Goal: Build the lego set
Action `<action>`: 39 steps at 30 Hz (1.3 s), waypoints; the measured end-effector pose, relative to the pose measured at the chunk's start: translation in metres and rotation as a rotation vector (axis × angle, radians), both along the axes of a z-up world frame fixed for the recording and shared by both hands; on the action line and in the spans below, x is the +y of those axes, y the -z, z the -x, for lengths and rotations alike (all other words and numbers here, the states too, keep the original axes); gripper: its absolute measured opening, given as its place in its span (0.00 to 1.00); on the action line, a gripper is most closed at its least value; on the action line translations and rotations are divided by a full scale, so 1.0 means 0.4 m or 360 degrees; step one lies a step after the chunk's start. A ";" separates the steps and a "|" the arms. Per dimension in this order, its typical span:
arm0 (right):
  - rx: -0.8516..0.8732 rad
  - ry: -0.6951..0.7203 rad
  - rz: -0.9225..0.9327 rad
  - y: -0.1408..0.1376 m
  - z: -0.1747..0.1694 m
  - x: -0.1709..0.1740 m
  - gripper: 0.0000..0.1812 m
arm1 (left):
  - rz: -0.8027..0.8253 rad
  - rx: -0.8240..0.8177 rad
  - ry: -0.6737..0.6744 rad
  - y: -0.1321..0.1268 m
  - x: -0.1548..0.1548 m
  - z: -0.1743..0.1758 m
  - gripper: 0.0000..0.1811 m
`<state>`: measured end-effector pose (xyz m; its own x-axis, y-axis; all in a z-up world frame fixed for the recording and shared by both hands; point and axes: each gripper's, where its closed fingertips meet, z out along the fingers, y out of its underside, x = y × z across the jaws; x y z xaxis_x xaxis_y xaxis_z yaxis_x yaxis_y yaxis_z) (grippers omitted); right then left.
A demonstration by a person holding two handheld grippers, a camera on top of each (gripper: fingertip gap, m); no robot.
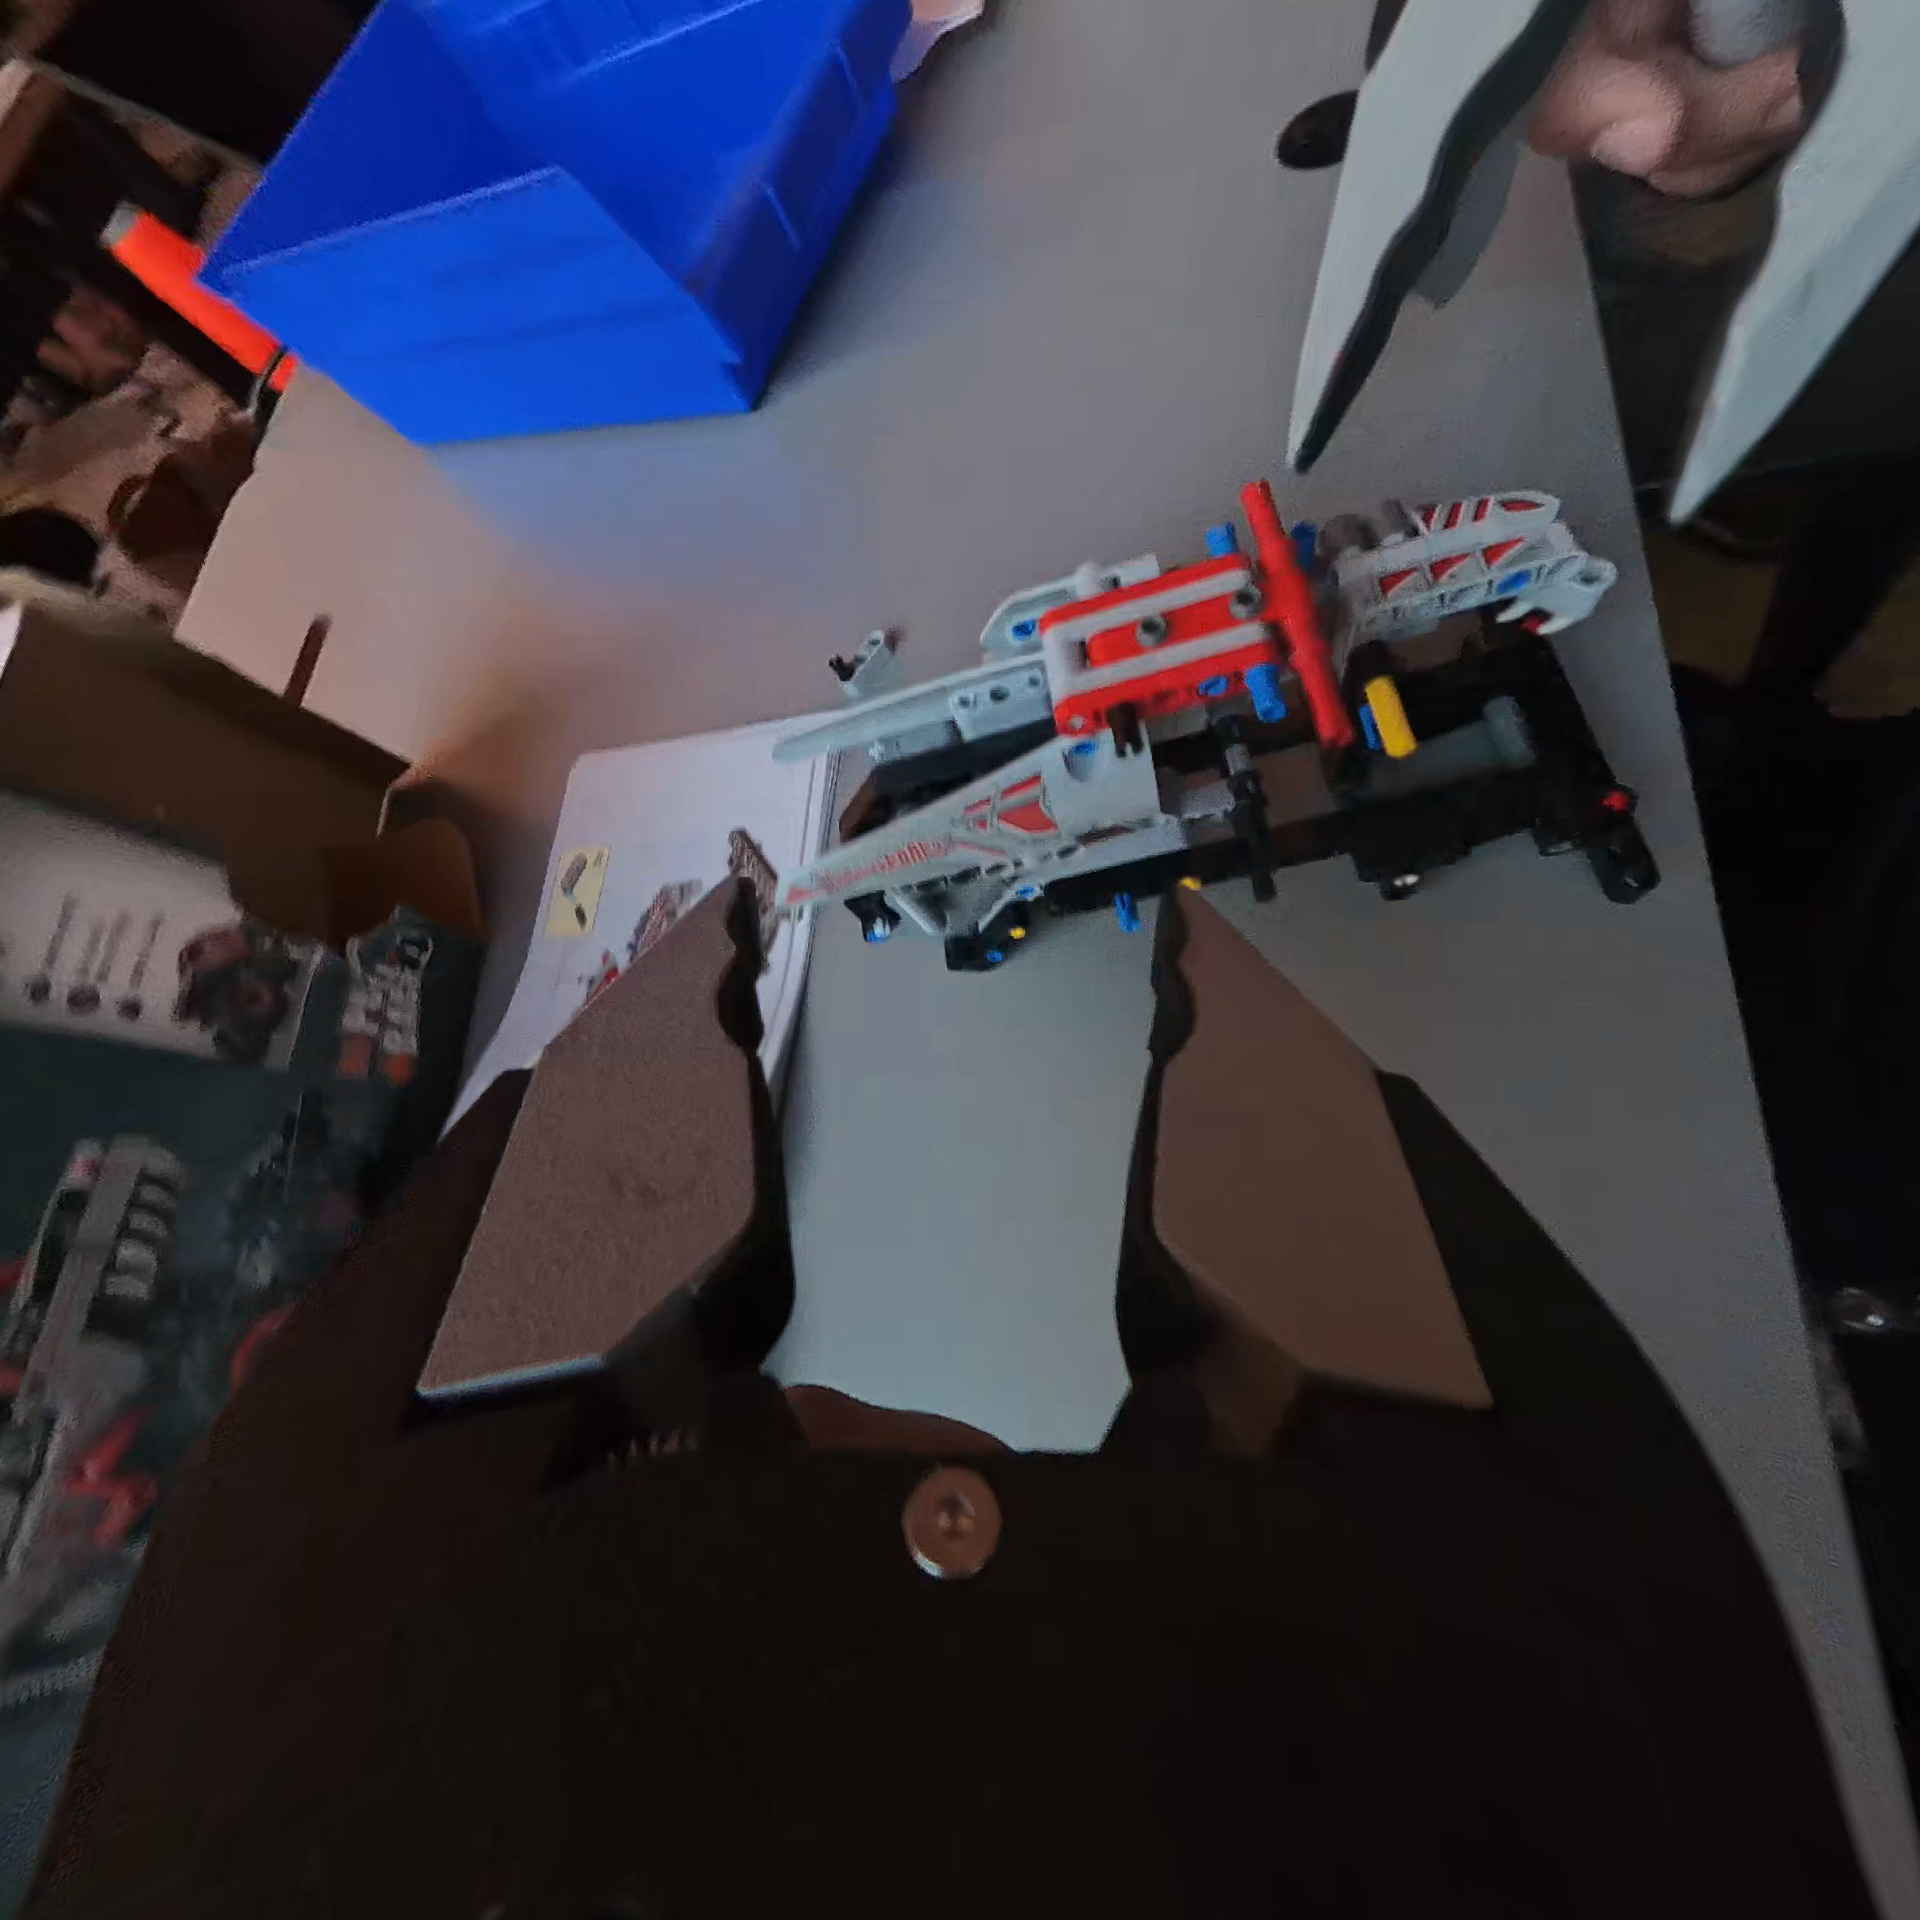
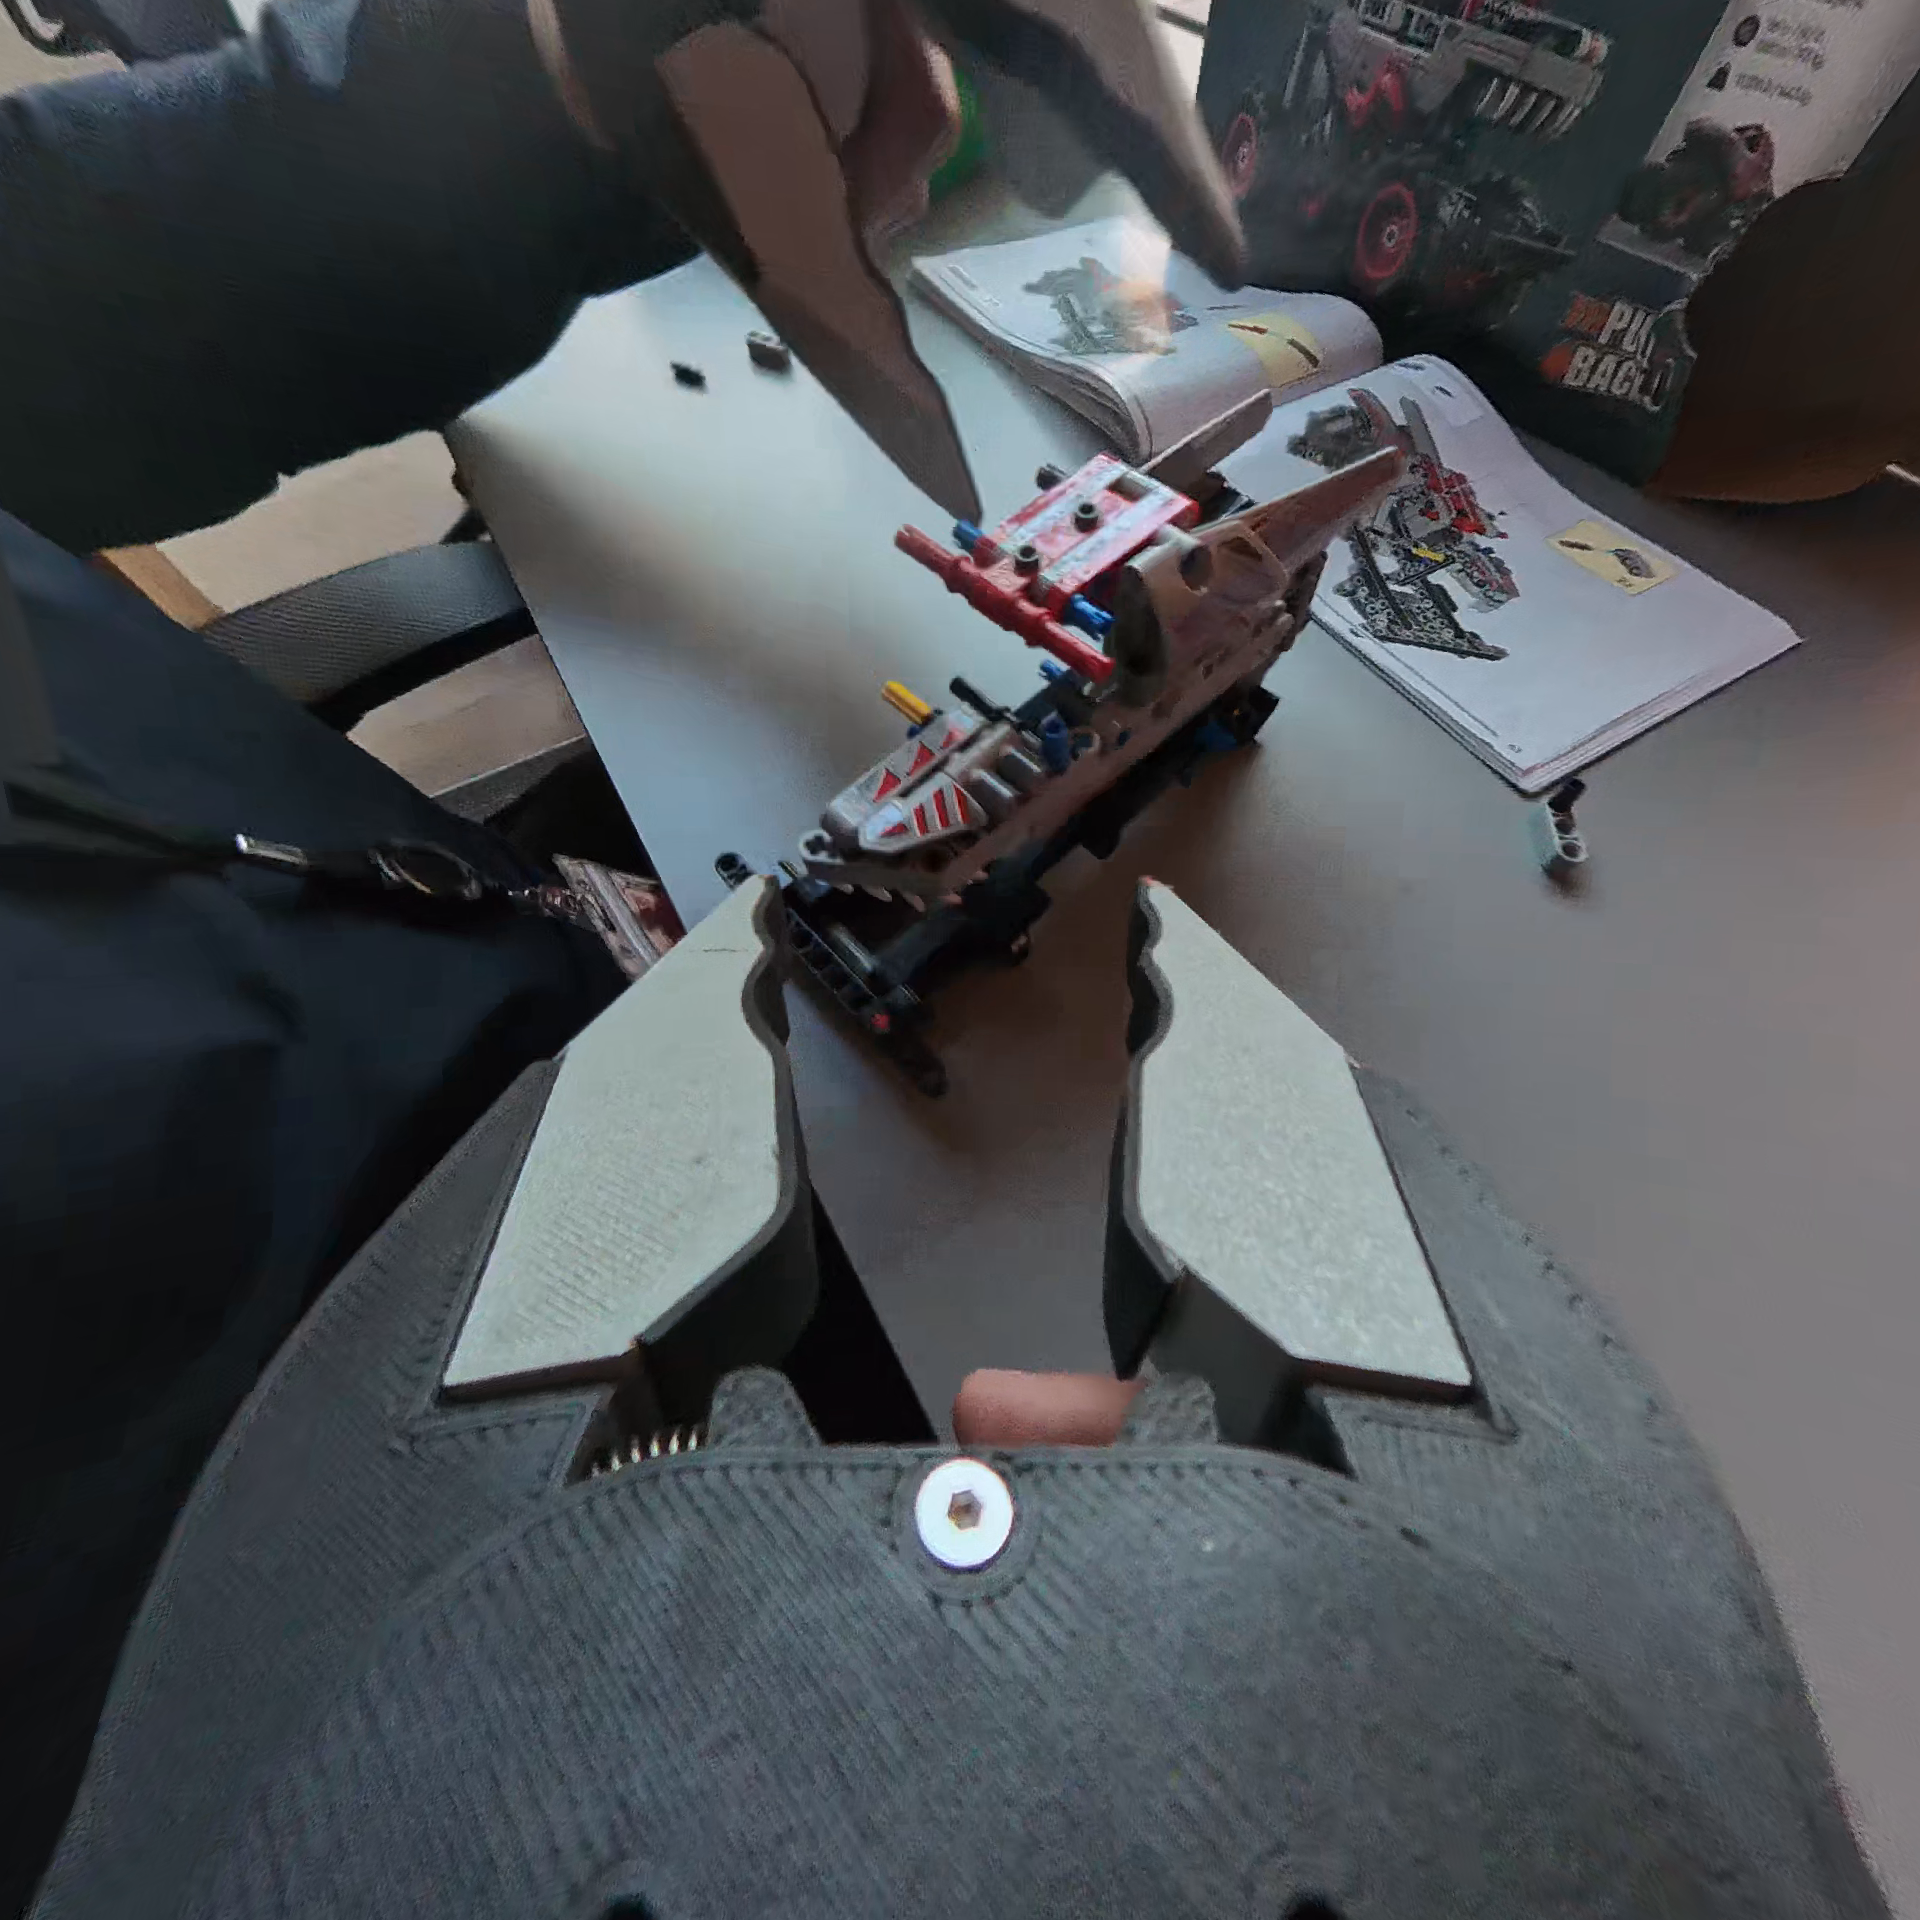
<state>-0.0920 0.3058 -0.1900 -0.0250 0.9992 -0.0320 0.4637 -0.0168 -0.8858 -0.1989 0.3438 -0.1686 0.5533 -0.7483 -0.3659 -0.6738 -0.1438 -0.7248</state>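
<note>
The grey table [image 1: 966, 1143] holds everything. A big blue bin [image 1: 540, 239] sits at its far corner in the left wrist view. The dark toy box [image 2: 1455, 187] with a truck picture stands at the back of the table in the right wrist view. Two open instruction books [image 2: 1538, 592] lie flat in front of that box. The left claw [image 1: 961, 899] is wide apart and holds nothing; it hangs just above the table, near the side of the model. The right claw [image 2: 956, 894] is also wide apart and holds nothing, and its tips sit close to the black end of the model. The half-built lego model [image 1: 1226, 727] rests on the table between the two claws, near the table edge. It has a black frame, grey pointed side panels, a red block on top and a red rod sticking out. A small grey piece [image 2: 1555, 831] lies alone beside the nearer book.
</note>
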 end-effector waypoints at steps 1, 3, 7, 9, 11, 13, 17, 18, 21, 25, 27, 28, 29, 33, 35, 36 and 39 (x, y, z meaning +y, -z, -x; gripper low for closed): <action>-0.0019 0.0033 -0.0009 0.005 0.012 -0.005 0.37 | 0.0017 0.0017 0.0082 0.000 0.008 -0.014 0.41; -0.0029 0.0105 -0.0029 0.011 0.031 -0.003 0.36 | 0.0021 0.0078 0.0207 0.013 0.019 -0.031 0.40; -0.0022 0.0138 -0.0067 0.011 0.039 0.012 0.34 | 0.0067 0.0155 0.0259 0.051 0.023 -0.046 0.31; -0.0036 0.0161 -0.0095 0.009 0.023 0.033 0.34 | 0.0015 0.0187 0.0226 0.052 0.020 -0.040 0.29; -0.0036 0.0233 -0.0138 0.008 0.002 0.074 0.32 | 0.0022 0.0180 0.0199 0.048 0.005 -0.032 0.25; -0.0012 0.0297 -0.0145 0.004 -0.017 0.118 0.28 | 0.0103 0.0101 0.0223 0.043 -0.025 -0.038 0.24; 0.0027 0.0362 -0.0129 0.000 -0.021 0.197 0.25 | 0.0220 -0.0068 0.0253 0.025 -0.057 -0.039 0.20; 0.0030 0.0386 -0.0141 -0.001 -0.018 0.220 0.23 | 0.0229 -0.0106 0.0239 0.017 -0.055 -0.033 0.21; 0.0006 0.0350 -0.0134 0.009 0.002 0.261 0.20 | 0.0235 -0.0199 0.0190 -0.011 -0.051 -0.004 0.25; 0.0020 0.0207 -0.0105 -0.003 0.013 0.266 0.23 | 0.0172 -0.0223 0.0081 -0.043 -0.042 0.056 0.29; 0.0076 0.0122 -0.0120 -0.024 0.007 0.258 0.23 | 0.0161 -0.0265 0.0016 -0.049 -0.032 0.081 0.33; 0.0089 0.0054 -0.0100 -0.026 0.005 0.246 0.23 | 0.0183 -0.0298 0.0002 -0.045 -0.030 0.085 0.34; 0.0080 -0.0021 -0.0066 -0.021 0.002 0.231 0.23 | 0.0215 -0.0326 0.0000 -0.035 -0.028 0.083 0.36; -0.0013 -0.0156 -0.0062 0.029 0.008 0.210 0.22 | 0.0313 -0.0291 0.0041 0.035 -0.015 0.049 0.41; -0.0068 -0.0163 -0.0125 0.052 0.018 0.213 0.17 | 0.0316 -0.0249 0.0077 0.060 -0.007 0.029 0.35; -0.0069 -0.0169 -0.0165 0.055 0.024 0.214 0.14 | 0.0311 -0.0245 0.0099 0.066 -0.004 0.019 0.31; -0.0047 -0.0183 -0.0220 0.052 0.039 0.220 0.08 | 0.0326 -0.0303 0.0149 0.071 -0.001 -0.003 0.26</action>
